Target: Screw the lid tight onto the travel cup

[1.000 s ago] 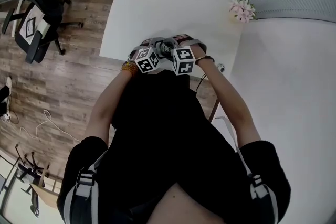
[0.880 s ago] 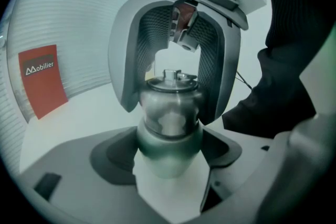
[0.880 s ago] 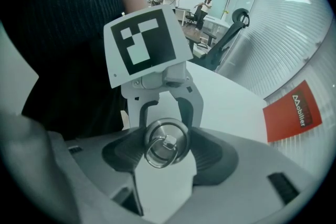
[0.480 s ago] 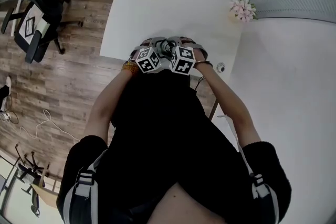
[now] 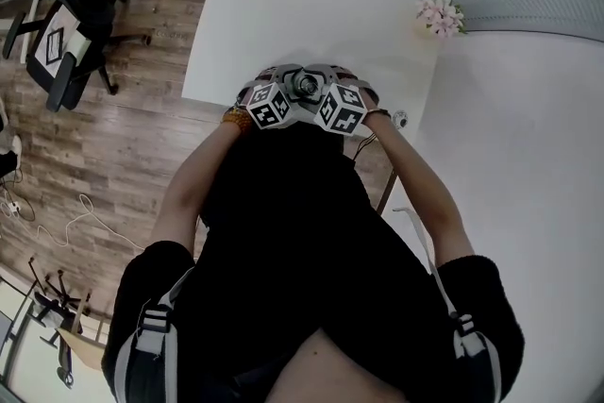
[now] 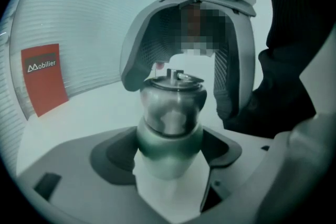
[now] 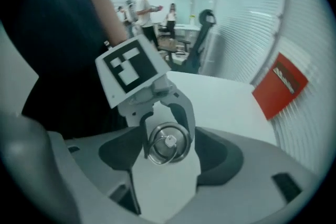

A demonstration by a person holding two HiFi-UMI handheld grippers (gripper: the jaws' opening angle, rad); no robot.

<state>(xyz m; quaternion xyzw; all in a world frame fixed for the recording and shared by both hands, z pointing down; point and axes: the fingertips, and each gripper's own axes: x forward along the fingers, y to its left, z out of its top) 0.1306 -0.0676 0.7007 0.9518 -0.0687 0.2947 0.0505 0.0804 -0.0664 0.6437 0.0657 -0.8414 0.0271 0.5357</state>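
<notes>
So the travel cup (image 6: 169, 128) sits right between the pads of the left hand-held gripper (image 6: 169, 148), which is clamped on the cup's body just under the lid (image 6: 174, 81). I can't see the bottom of the cup at all because the gripper's own jaws cut it off. So no idea if it's resting on the white bench (image 5: 283, 5) or held just off it.

The right hand-held gripper (image 7: 170, 151) comes at it from above, tilted steeply down, with its 2 jaws straddling the lid. Those jaws have just been opening. The lid is between them with a gap on each side, so the pads aren't pressing on it. In the left gripper view, 1 finger tip is just beside the lid's edge and the other stands clearly off it.

Head view isn't much help. The 2 marker cubes (image 5: 272, 105) and the person's hands cover nearly everything, and only the round top of the lid peeks out between them, near the bench's front edge. Whether the lid is screwed fully down, can't tell.

A red sign (image 6: 44, 78) stands at the far end of the bench, cut off at the top of the head view, and some pink flowers (image 5: 437, 14) sit at the bench's far right corner
</notes>
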